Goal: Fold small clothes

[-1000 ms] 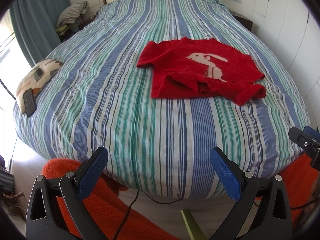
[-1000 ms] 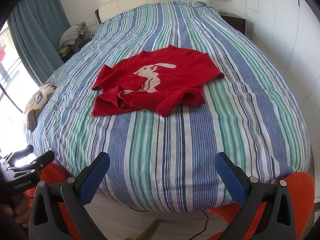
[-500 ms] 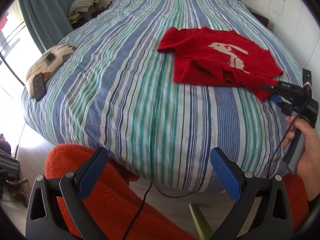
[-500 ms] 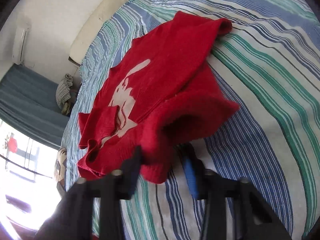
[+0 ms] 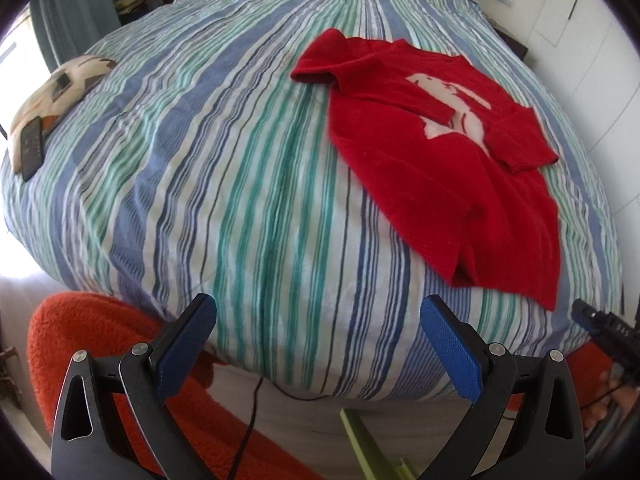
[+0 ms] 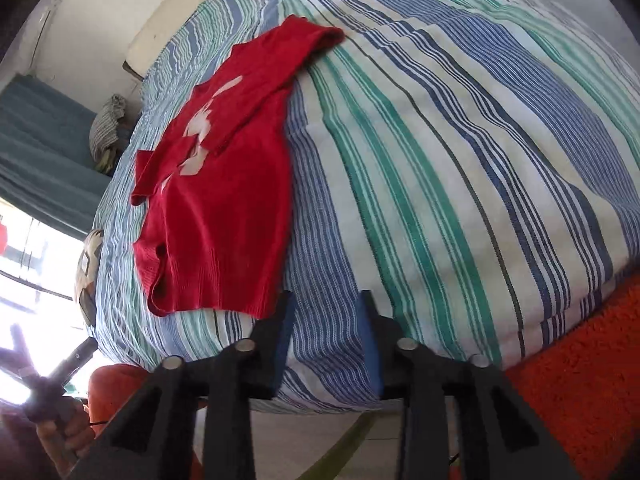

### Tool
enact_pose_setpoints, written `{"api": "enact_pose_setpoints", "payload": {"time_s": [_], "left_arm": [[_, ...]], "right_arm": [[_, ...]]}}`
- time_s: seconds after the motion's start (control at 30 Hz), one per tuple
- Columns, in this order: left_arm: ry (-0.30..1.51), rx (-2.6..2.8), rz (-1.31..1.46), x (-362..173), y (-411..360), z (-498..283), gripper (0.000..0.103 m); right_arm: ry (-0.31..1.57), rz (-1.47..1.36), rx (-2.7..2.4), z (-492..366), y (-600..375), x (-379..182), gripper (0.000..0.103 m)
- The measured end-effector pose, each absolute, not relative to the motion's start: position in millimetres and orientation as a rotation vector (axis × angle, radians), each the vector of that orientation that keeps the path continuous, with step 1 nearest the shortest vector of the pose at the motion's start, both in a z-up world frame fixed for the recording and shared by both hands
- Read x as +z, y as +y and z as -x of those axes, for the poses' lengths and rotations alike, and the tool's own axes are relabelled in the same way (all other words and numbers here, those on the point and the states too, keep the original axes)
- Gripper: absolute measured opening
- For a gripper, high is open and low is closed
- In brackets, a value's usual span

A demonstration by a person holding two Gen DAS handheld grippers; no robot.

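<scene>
Right gripper (image 6: 326,334): jaws part-open, just been opening, empty, beside hem of red knit sweater with pale rabbit motif (image 6: 224,200) on striped bed (image 6: 440,140). Left gripper (image 5: 316,344): wide, empty. Spreading stage; next, straighten sleeves.

no words or numbers are reading clearly anywhere. small pale markings are showing on the black body of the right gripper (image 5: 608,326) at about four o'clock in the left wrist view, too tiny and blurred to make out.
</scene>
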State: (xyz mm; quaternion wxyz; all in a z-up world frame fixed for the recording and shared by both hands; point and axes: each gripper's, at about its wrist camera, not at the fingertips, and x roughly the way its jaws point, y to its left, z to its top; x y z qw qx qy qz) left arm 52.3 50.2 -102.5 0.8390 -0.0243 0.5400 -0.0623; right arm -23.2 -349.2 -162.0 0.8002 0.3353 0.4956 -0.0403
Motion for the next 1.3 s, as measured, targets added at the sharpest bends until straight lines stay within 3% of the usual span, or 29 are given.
{"api": "enact_pose_setpoints", "payload": {"time_s": [0.2, 0.3, 0.43, 0.57, 0.7, 0.8, 0.93, 1.1, 1.17, 1.3], "left_arm": [[1.206, -0.239, 0.331, -106.3, 25.0, -134.0, 0.102], [1.212, -0.168, 0.197, -114.9, -17.5, -169.9, 0.102], [1.312, 0.003, -0.109, -166.7, -48.4, -183.4, 0.099], [1.337, -0.004, 0.016, -162.5, 24.7, -132.0, 0.094], [1.25, 0.232, 0.001, -135.3, 129.0, -77.2, 0.094], [1.181, 0.18, 0.146, -116.8, 161.4, -58.5, 0.094], [1.181, -0.126, 0.346, -122.0, 126.2, -70.8, 0.094], [1.237, -0.281, 0.258, -163.5, 45.9, -113.7, 0.093], [1.292, -0.304, 0.331, -173.3, 34.9, -130.5, 0.081], [1.152, -0.543, 0.375, -128.0, 0.3, -132.1, 0.08]], "right_arm": [[1.034, -0.661, -0.054, 15.5, -343.2, -157.9, 0.045], [1.05, -0.621, -0.02, 13.1, -333.3, -160.8, 0.045], [1.034, -0.596, -0.005, 17.2, -329.2, -156.7, 0.045], [0.997, -0.601, -0.037, 27.4, -338.0, -149.2, 0.045], [0.983, -0.641, -0.078, 34.9, -350.5, -150.5, 0.046], [0.988, -0.663, -0.064, 28.3, -350.1, -154.0, 0.046], [0.95, -0.713, 0.003, 23.2, -345.3, -150.7, 0.046], [0.907, -0.767, -0.001, 35.8, -352.4, -147.5, 0.046], [0.904, -0.776, -0.012, 40.7, -355.0, -147.8, 0.046], [0.908, -0.792, -0.017, 42.3, -358.1, -151.4, 0.046]]}}
